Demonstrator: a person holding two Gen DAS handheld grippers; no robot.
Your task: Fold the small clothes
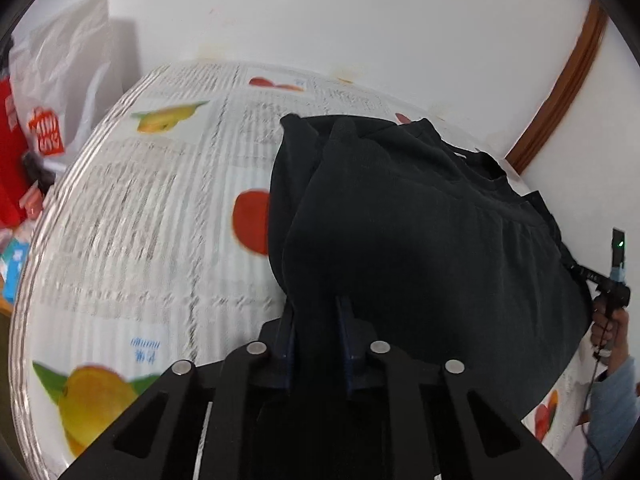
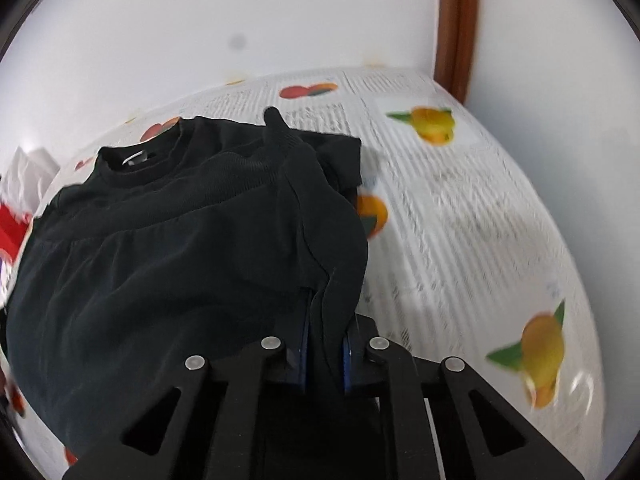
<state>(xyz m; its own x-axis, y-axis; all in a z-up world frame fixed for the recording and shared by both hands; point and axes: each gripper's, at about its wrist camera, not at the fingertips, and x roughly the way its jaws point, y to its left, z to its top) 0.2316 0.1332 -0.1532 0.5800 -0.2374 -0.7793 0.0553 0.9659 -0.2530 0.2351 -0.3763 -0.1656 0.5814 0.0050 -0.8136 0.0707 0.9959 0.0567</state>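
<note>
Left claw (image 1: 316, 320) pinched nearly shut on a bunched fold at the near left edge of the black top (image 1: 420, 240). Right claw (image 2: 325, 340) likewise closed tight on a gathered fold at the top's near right edge. Between both claws, cloth draped in a sagging sheet. Just ahead of each claw, dark knit spread over the counter (image 2: 460, 220), covered with a fruit-printed cloth. Farther ahead, round neckline (image 2: 138, 164) with a white label, lying flat near the far wall (image 2: 240, 20). Off to the left claw's far left, a white plastic bag (image 1: 68, 80) and red packaging, well apart from the garment.

Judged soft, light and limp: no stiffness, likely to droop and crease wherever unsupported. Thin fabric prone to slipping out of a shallow pinch, so best taken at a hem or seam with several layers gathered, both corners held level. Not fragile.
</note>
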